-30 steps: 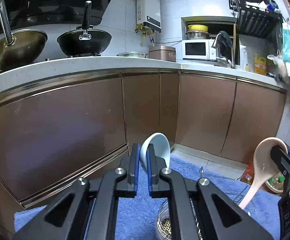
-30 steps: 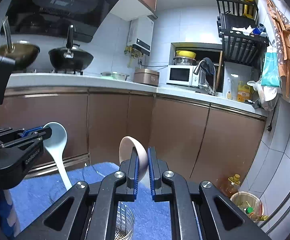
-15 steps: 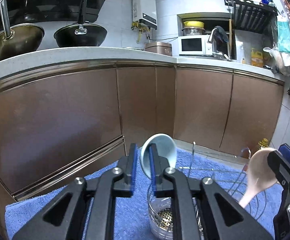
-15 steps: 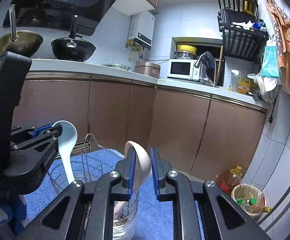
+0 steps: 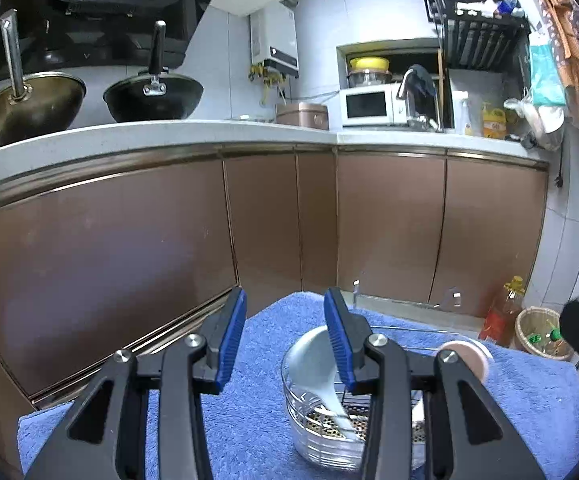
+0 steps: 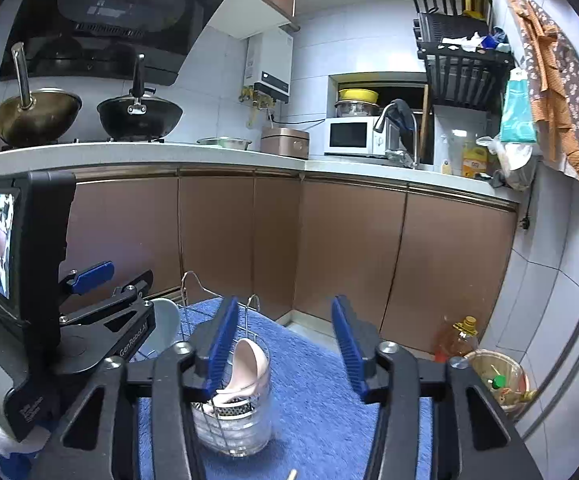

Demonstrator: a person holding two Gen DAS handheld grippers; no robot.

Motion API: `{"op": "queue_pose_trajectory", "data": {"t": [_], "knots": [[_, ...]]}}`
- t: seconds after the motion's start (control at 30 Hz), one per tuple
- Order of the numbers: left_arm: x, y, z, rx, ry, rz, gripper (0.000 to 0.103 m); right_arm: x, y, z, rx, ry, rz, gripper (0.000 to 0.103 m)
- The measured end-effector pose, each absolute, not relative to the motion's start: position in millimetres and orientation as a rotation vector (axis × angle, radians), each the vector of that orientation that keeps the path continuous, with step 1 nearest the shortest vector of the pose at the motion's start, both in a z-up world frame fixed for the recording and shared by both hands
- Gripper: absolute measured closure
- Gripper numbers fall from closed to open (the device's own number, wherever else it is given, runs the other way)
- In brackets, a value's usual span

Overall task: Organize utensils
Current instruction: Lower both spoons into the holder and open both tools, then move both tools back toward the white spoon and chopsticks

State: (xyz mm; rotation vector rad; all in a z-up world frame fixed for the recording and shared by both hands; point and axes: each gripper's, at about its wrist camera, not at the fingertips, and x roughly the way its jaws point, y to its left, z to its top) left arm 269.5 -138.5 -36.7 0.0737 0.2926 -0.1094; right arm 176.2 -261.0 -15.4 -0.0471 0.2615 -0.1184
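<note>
Left wrist view: two spoons, one holder, one blue towel (image 5: 257, 420).
White spoon (image 5: 313, 364) and pink spoon (image 5: 465, 360) stand in clear holder (image 5: 321, 440); left gripper (image 5: 285, 336) and right gripper (image 6: 283, 342) jaws apart, just opened, empty.

We look from both wrist cameras, low and close over blue towel (image 5: 257, 420), slightly downward toward brown cabinets (image 6: 349, 248). Both views share holder (image 6: 241, 412), worktop, woks; right view catches left gripper (image 6: 101, 304).

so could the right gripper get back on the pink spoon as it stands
Probably yes: the right gripper is open, and the pink spoon stands in the holder just below its left finger, nothing covering it.
</note>
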Motion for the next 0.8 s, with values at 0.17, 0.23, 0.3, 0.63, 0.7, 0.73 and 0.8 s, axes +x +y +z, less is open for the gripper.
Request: {"op": "queue_pose_trajectory", "data": {"t": [0.17, 0.23, 0.3, 0.63, 0.7, 0.73, 0.8], "knots": [[246, -133, -25, 0.066, 0.28, -0.126, 0.065, 149, -260, -7, -0.046, 0.266, -0.145, 0.038], [236, -130, -19, 0.072, 0.284, -0.131, 0.064, 138, -260, -3, -0.053, 0.268, -0.162, 0.03], [228, -126, -13, 0.073, 0.317, -0.141, 0.059, 125, -259, 1, -0.063, 0.269, -0.181, 0.02], [173, -105, 9, 0.068, 0.328, -0.157, 0.044, 65, -251, 16, -0.076, 0.282, -0.247, 0.003], [162, -102, 12, 0.071, 0.325, -0.151, 0.044, 54, -250, 19, -0.076, 0.277, -0.264, 0.003], [156, -99, 13, 0.069, 0.325, -0.146, 0.044, 47, -250, 21, -0.076, 0.27, -0.271, 0.003], [149, -95, 14, 0.064, 0.335, -0.141, 0.042, 34, -249, 24, -0.073, 0.253, -0.29, 0.002]]}}
